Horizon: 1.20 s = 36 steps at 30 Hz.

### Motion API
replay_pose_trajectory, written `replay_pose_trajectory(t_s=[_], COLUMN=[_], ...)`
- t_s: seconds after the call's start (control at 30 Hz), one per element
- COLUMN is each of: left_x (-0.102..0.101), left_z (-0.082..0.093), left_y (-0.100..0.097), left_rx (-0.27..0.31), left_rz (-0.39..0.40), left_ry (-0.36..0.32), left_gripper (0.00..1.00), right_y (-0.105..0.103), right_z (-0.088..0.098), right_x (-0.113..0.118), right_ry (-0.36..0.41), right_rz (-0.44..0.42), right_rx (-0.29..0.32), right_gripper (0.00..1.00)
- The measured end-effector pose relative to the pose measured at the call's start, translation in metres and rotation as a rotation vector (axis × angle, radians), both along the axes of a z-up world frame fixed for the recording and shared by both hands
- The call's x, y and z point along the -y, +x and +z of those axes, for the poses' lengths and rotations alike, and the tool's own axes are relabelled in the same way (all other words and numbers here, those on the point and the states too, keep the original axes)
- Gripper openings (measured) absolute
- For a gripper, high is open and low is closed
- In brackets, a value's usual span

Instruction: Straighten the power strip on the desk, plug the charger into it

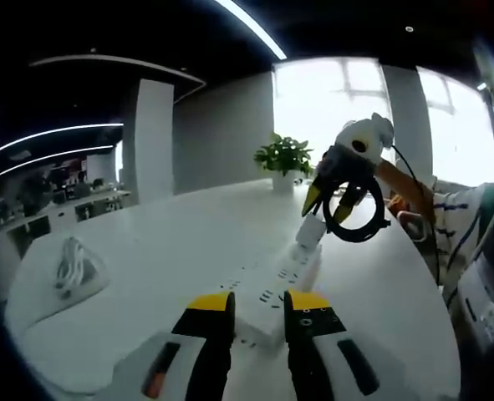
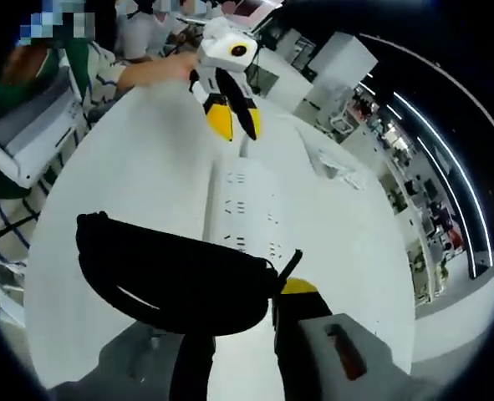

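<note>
We see a white desk (image 1: 180, 242) across the lower half of the left gripper view, with the white power strip (image 1: 284, 284) lying lengthwise at lower centre, running up from between our left gripper (image 1: 259, 302) tips. Its jaws stand parted, holding nothing. In the right gripper view the power strip (image 2: 245, 209) sits mid-frame, left gripper (image 2: 234, 121) hovering at top centre, tips down. Right gripper (image 1: 328, 203), upper right of the left gripper view, points down over the strip's far end, clamped on the charger (image 1: 311, 230); its black coiled cable (image 2: 171, 280) hangs across lower left. Small potted plant (image 1: 284, 159) at upper centre.
</note>
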<state>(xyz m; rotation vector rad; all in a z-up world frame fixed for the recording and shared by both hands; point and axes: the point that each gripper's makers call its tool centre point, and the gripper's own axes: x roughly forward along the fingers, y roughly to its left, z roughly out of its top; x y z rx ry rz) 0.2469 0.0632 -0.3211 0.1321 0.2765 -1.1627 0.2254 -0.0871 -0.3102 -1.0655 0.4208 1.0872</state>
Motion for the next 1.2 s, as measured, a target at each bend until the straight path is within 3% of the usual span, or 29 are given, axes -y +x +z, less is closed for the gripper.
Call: replay_pose_trajectory(t_s=[0.3,0.7,1.0,1.2], left_x=[0.003,0.005,0.006,0.006], left_z=[-0.001,-0.001,-0.004,-0.004], left_y=[-0.003,-0.007,-0.008,-0.008], left_rx=[0.005,0.007,0.000,0.000], left_rz=[-0.007,-0.020,-0.024,-0.025], left_ry=[0.004,0.007,0.011,0.017], left_gripper=[0.23,0.23,0.23,0.23], right_y=[-0.001,0.005,0.013,0.014], right_z=[-0.004,-0.009,-0.009,-0.009], right_x=[-0.007,-0.003,0.002,0.007], right_ry=[-0.161,-0.343,-0.344,-0.306], right_rz=[0.013,-0.061,-0.094,-0.079], right_rx=[-0.046,-0.195,-0.327,-0.376], right_gripper=[0.24,0.23,0.23,0.22])
